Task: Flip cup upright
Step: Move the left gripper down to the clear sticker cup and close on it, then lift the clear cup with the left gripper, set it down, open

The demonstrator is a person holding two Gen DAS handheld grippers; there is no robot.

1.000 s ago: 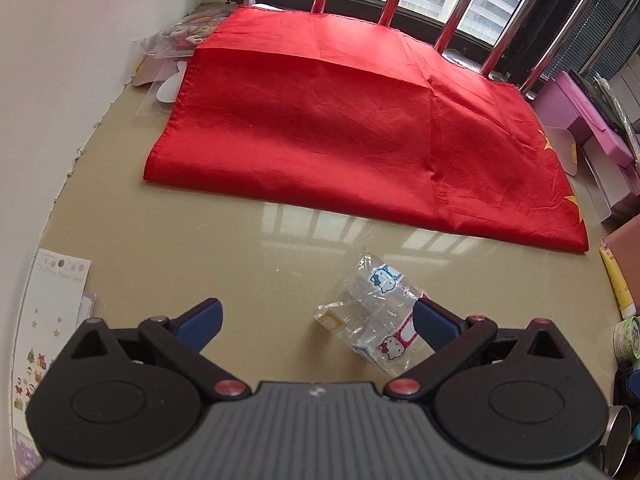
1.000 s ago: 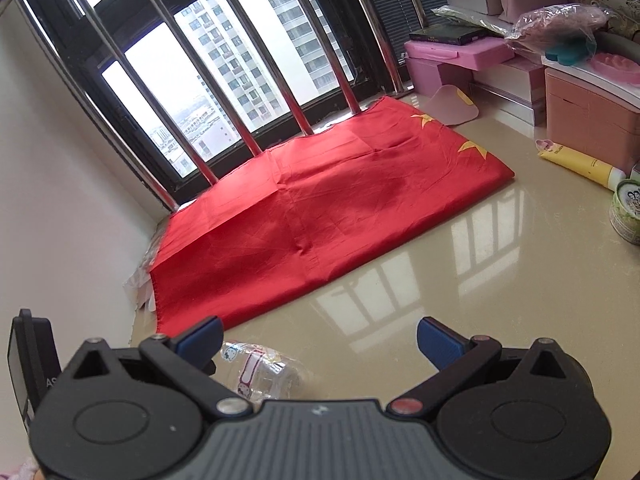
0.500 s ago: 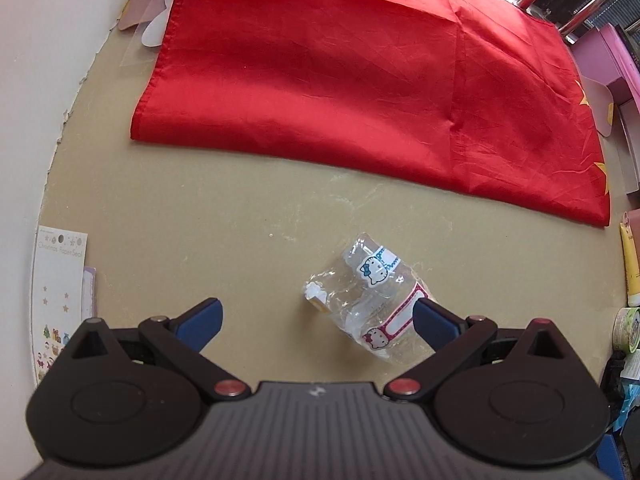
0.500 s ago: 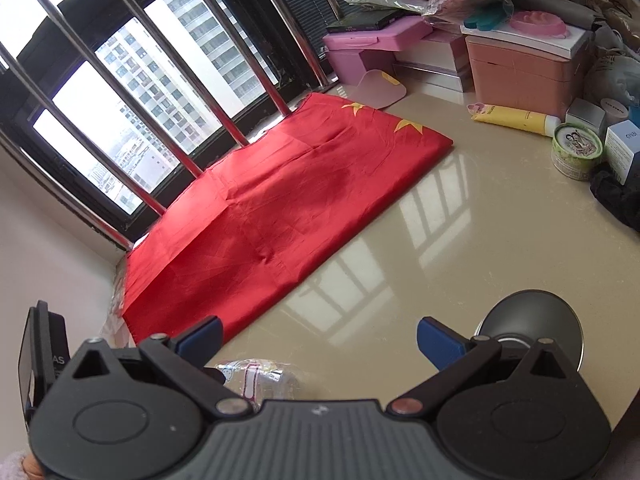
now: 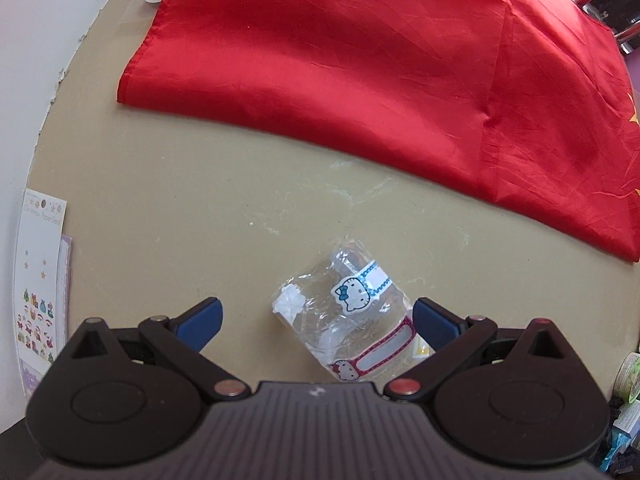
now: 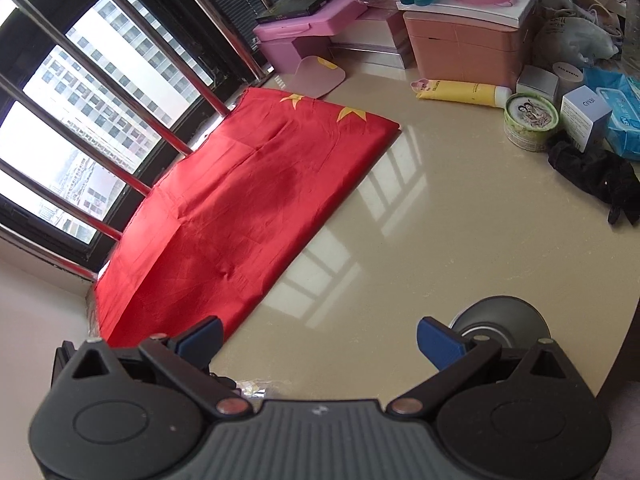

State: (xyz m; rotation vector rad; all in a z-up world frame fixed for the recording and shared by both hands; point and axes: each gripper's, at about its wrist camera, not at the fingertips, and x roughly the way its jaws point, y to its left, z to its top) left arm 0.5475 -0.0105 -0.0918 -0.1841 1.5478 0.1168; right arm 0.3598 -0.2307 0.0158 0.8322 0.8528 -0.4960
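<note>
Left tool [image 5: 316, 320] spread wide, gripping nothing, poised low over the bench [image 5: 180, 216] with the cup [image 5: 348, 316] lying on its side between the fingers, nearer the right one; likely lined up this way to close across the clear wall and tip it up. Right tool [image 6: 318, 338] likewise wide and empty, held off to the side above bare bench, probably kept clear. Red cloth [image 5: 380, 72] spread beyond the cup, apart from it. Flip not yet begun.
</note>
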